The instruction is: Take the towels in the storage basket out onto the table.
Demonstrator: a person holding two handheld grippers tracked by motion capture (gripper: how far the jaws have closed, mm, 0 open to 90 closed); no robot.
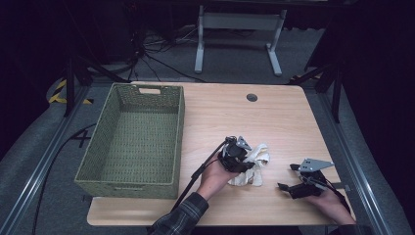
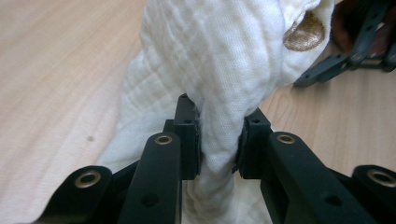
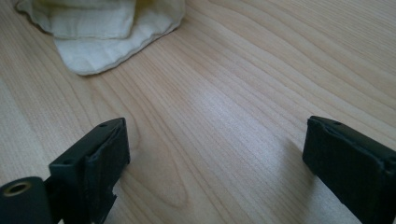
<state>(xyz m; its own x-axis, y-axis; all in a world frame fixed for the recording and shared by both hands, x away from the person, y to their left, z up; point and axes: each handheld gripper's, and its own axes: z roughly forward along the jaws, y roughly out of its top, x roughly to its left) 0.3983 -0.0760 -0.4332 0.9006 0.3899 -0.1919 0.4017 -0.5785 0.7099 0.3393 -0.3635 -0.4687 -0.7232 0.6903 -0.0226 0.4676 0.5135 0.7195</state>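
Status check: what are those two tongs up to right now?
Left tongs shut on cloth. Right tongs open over bare table. Basket at left, nothing in the way.

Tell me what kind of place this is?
Probably a lab or data-collection studio, not a home. A lone wooden table sits on grey floor with dark surroundings, cables trail across the floor behind it, and a white equipment stand is at the back. A green woven basket and white cloth look like props.

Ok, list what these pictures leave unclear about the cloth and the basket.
- Cloth: in the high view the left tool covers part; in the left gripper view the top edge cuts it off.
- Brown mark: blurred, unreadable.
- Basket: near inside wall hidden behind its own rim.
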